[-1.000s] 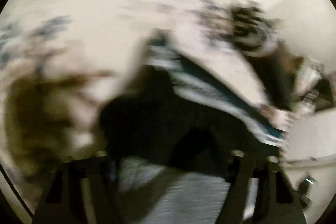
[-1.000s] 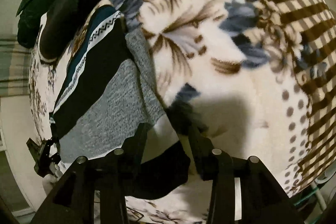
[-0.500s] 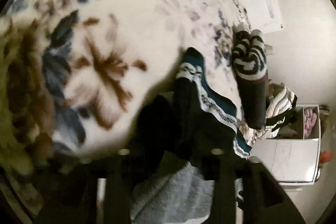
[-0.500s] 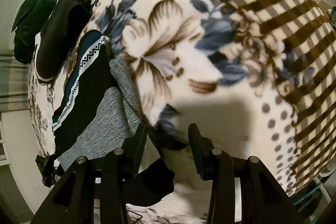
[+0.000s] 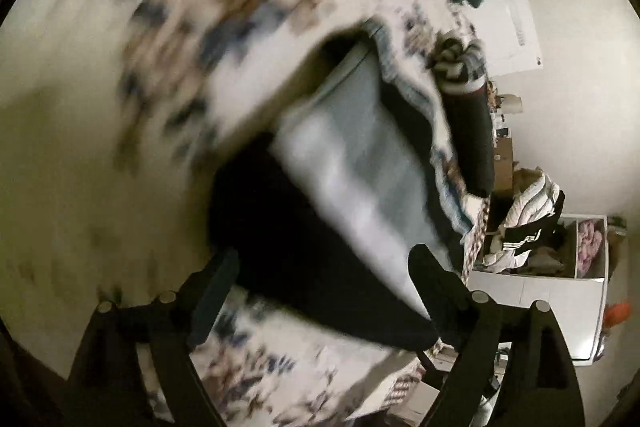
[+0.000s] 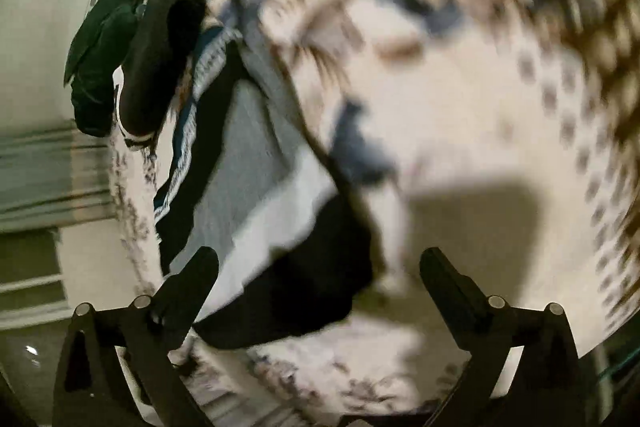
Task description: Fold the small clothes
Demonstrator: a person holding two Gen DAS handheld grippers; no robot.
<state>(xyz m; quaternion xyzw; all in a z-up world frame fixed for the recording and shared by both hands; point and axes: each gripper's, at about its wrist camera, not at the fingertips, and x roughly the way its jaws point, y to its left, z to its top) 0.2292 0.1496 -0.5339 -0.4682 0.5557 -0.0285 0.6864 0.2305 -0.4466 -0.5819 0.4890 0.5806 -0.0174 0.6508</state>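
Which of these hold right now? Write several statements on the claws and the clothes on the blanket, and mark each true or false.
1. Both the left claw and the right claw are open. True.
2. The right claw grips the grey and black garment. False: its fingers stand apart, nothing clamped.
3. A dark green item lies at the far edge of the floral blanket. True.
4. The garment lies on a bare wooden table. False: it lies on the blanket.

My right gripper (image 6: pixel 320 267) hangs spread wide over the grey-and-black garment (image 6: pixel 264 195) on the floral blanket (image 6: pixel 460 131).
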